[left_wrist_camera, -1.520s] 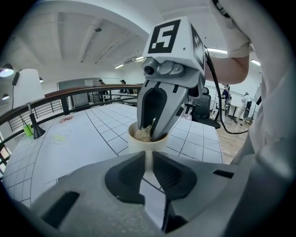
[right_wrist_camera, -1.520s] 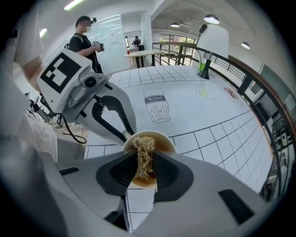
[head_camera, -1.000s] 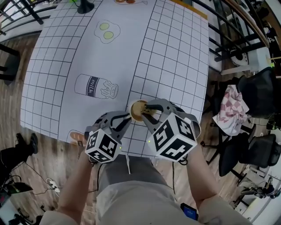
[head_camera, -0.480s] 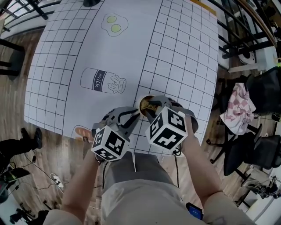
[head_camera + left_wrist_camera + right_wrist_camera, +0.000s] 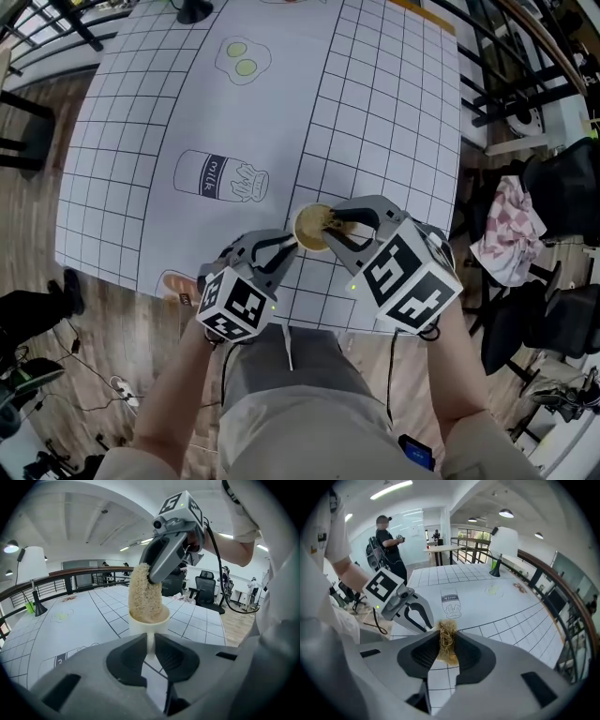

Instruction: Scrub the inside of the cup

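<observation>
Cup (image 5: pixel 149 620) being clamped by handle in left hand-held gripper (image 5: pixel 150 648), steadying it near bench (image 5: pixel 375 112) edge. Loofah scrubber (image 5: pixel 447 641) being pinched in right hand-held gripper (image 5: pixel 447 646), lower end being pressed inside cup for wall contact.

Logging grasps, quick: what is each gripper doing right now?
Left gripper: shut on the cup, by its handle.
Right gripper: shut on the scrubber.
</observation>
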Tool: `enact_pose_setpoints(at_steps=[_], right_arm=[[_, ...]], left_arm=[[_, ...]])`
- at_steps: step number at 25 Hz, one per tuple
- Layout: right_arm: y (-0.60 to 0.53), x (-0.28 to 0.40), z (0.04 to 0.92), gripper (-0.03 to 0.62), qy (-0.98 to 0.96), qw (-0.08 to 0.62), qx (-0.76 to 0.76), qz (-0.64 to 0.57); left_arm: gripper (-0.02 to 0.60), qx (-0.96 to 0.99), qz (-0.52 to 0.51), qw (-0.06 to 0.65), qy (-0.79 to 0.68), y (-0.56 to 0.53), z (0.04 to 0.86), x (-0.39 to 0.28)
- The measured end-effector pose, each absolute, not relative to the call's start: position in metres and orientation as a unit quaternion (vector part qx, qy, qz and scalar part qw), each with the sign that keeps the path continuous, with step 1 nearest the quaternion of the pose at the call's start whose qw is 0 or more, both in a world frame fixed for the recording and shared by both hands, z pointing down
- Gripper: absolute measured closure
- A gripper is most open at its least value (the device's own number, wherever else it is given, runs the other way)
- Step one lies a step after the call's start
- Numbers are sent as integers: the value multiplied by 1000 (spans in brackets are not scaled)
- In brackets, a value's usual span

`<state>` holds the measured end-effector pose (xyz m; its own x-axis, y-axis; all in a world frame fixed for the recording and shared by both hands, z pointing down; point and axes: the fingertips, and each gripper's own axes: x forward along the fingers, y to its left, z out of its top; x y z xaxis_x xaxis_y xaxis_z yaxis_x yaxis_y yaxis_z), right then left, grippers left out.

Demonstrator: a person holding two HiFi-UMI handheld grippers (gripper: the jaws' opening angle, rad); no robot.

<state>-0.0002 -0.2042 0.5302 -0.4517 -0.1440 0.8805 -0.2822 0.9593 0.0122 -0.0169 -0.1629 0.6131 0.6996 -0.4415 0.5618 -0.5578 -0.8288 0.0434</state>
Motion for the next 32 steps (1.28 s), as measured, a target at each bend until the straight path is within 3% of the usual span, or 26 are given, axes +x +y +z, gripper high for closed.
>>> enact_pose_setpoints(at_steps=[5, 16, 25, 28, 32], right_arm=[[-205, -5, 552, 498, -826, 546, 135, -42], [-194, -7, 609, 499, -805, 588, 78, 4], [-187, -7, 553, 502, -857, 479, 95, 166], [-190, -8, 539, 500, -860, 483, 121, 116], [-194, -8, 555, 500, -827, 548, 127, -28]], left_arm=[[520, 916, 260, 126, -278, -163, 612, -16], [520, 915, 253, 125, -288, -162, 613, -14], [520, 914, 283, 104, -272, -151, 619, -16], [520, 913, 281, 103, -277, -149, 621, -19], [520, 917, 259, 115, -280, -156, 616, -14]])
